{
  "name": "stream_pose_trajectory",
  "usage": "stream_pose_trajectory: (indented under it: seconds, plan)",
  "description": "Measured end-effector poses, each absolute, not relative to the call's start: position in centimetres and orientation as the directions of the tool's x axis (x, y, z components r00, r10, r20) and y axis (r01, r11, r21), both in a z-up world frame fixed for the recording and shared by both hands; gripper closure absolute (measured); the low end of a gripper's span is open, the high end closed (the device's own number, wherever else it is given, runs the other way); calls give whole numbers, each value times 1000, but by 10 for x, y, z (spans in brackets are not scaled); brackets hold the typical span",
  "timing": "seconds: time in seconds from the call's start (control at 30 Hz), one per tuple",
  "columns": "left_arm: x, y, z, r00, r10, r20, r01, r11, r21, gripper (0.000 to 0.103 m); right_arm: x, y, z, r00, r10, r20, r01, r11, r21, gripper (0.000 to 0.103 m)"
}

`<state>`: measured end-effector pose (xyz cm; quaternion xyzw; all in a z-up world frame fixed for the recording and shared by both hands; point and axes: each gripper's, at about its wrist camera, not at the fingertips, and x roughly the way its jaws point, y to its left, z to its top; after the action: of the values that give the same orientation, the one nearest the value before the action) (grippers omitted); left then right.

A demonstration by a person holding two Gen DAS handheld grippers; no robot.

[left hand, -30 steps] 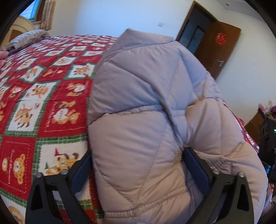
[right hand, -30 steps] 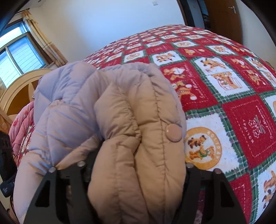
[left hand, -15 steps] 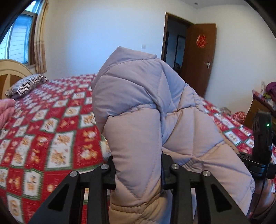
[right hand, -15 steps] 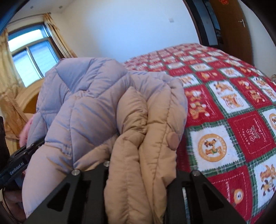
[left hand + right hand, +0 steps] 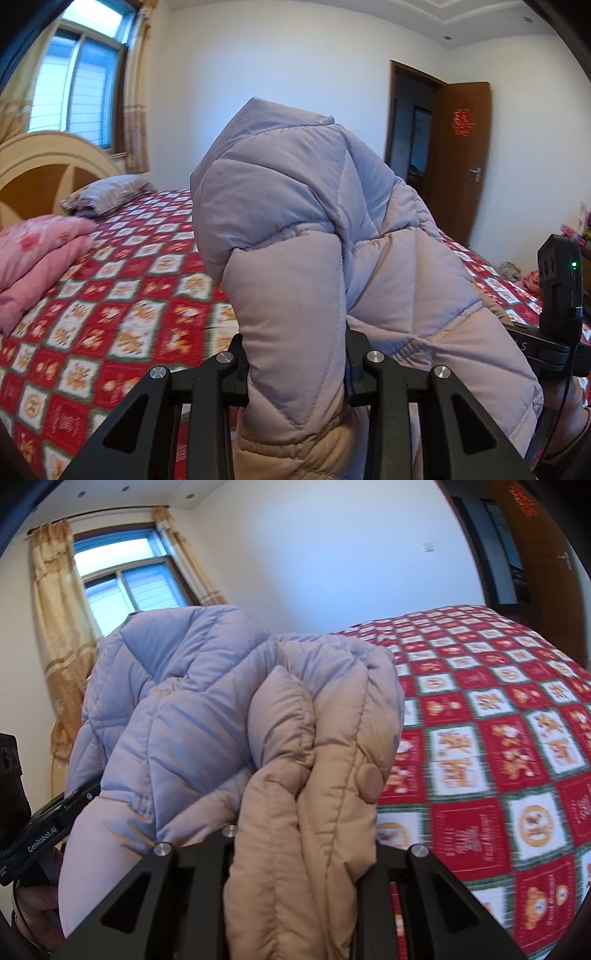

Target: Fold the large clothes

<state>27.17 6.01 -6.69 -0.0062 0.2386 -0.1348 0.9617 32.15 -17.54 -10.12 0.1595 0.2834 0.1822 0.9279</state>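
Observation:
A large quilted puffer jacket (image 5: 295, 221), pale lilac-grey outside with a tan lining, hangs bunched in the air above the bed. My left gripper (image 5: 295, 369) is shut on a thick fold of its lilac shell. My right gripper (image 5: 303, 853) is shut on a tan edge of the jacket (image 5: 207, 709) beside a round tan snap button (image 5: 370, 783). The fabric hides the fingertips of both grippers. The right gripper's body (image 5: 554, 306) shows at the right of the left wrist view, and the left gripper's body (image 5: 40, 834) at the left of the right wrist view.
The bed carries a red, white and green patchwork quilt (image 5: 122, 295) (image 5: 498, 738). A folded pink blanket (image 5: 40, 251) and a striped pillow (image 5: 107, 192) lie by the wooden headboard (image 5: 44, 166). A brown door (image 5: 458, 155) stands open at the far right.
Both grippers have closed on the jacket and lifted it off the bed. The views have tilted up from the quilt to the walls, window and door.

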Motion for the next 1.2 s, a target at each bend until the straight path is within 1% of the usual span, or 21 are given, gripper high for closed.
stream_pose_trajectory:
  seconds: [0.27,0.47,0.67,0.93,1.03,1.13,1.2]
  plan:
    - [262,125,-82,861,-173,-479,144,985,-98,69,335,-111,-104,713,494,-498,-342,865,367,80]
    - [262,162,-96,857,-131,-498,85,990,-113,69,342,-69,-111,669,517,-534,-386,856,345,80]
    - [266,190,-114,841,-116,-529,53,990,-133,69,347,-38,-118,631,525,-571,-411,850,328,80]
    - [278,209,-142,806,-117,-581,24,986,-165,69,355,-16,-131,600,514,-613,-414,855,313,80]
    - [283,213,-152,796,-98,-597,10,989,-148,64,361,-11,-139,588,504,-633,-407,860,307,79]
    - [287,219,-162,787,-78,-612,-10,990,-140,51,367,-6,-149,575,494,-653,-398,866,304,78]
    - [289,224,-169,780,-62,-623,-34,989,-141,37,370,-4,-155,571,488,-660,-392,869,303,77]
